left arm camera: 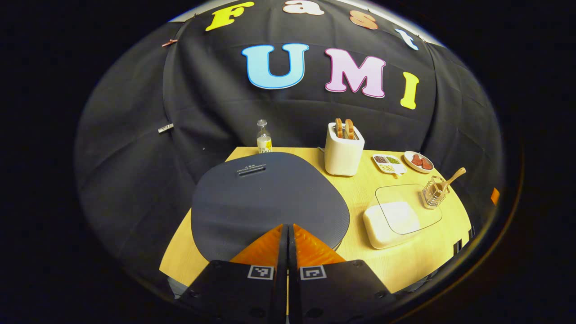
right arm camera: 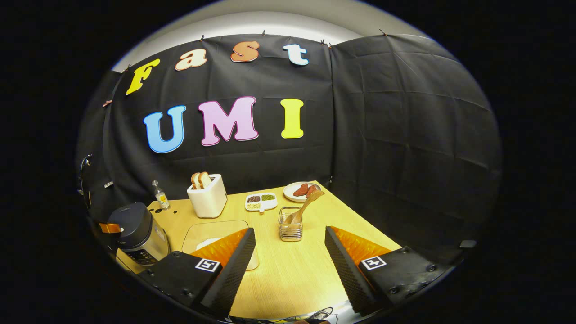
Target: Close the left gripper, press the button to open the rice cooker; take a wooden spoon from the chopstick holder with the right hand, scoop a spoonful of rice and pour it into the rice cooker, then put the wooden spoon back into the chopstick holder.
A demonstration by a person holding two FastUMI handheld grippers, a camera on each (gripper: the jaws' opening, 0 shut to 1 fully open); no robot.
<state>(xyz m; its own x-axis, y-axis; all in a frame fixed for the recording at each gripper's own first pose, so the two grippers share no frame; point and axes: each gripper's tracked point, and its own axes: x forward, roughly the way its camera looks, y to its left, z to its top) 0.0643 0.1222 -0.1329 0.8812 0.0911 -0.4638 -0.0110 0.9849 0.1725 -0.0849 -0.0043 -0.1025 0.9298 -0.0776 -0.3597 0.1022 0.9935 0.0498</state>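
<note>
Left gripper (left arm camera: 288, 234) fingers pressed together, empty, over closed rice cooker (left arm camera: 270, 202) lid, poised as a button-pusher. Right gripper (right arm camera: 288, 252) wide open, empty; wooden spoon (right arm camera: 305, 207) in chopstick holder (right arm camera: 290, 230) just ahead.

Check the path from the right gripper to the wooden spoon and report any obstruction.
Nothing visible blocks it. The open right gripper faces the chopstick holder across bare table; the wooden spoon leans out above it.

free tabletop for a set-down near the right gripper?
Bare wood lies in front of the chopstick holder, between the right gripper fingers toward the near edge. Another bare strip lies right of the holder, toward the table's right edge. Crowded: the back row with toaster, divided dish and plate; the left, with rice container and rice cooker.
</note>
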